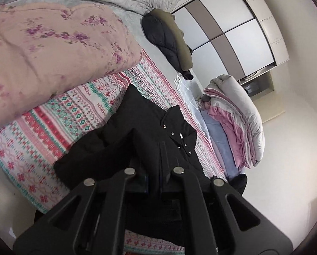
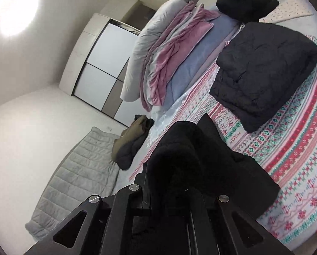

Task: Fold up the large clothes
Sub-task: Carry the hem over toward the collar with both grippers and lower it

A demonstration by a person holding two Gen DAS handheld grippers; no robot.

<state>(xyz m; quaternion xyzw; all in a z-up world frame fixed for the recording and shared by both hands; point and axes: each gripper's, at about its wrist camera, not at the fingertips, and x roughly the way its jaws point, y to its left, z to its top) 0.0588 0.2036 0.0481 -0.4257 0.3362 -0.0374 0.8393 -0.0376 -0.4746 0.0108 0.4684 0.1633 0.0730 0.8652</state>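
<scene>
A large black coat (image 1: 141, 127) with metal snaps lies on the patterned blanket (image 1: 58, 119) on the bed. My left gripper (image 1: 155, 180) is shut on the coat's near edge, fabric pinched between its fingers. In the right wrist view the same black coat (image 2: 201, 148) bunches up over my right gripper (image 2: 169, 193), which is shut on a thick fold of it; the fabric hides the fingertips. The patterned blanket (image 2: 296, 148) spreads to the right.
A pink floral quilt (image 1: 52, 53) lies left. An olive and black jacket (image 1: 171, 42) lies further off. Folded bedding (image 1: 232, 123) is stacked at the far side. A folded black padded jacket (image 2: 264, 68) and another black garment (image 2: 245, 4) lie on the bed. A grey quilted headboard (image 2: 77, 170) is at left.
</scene>
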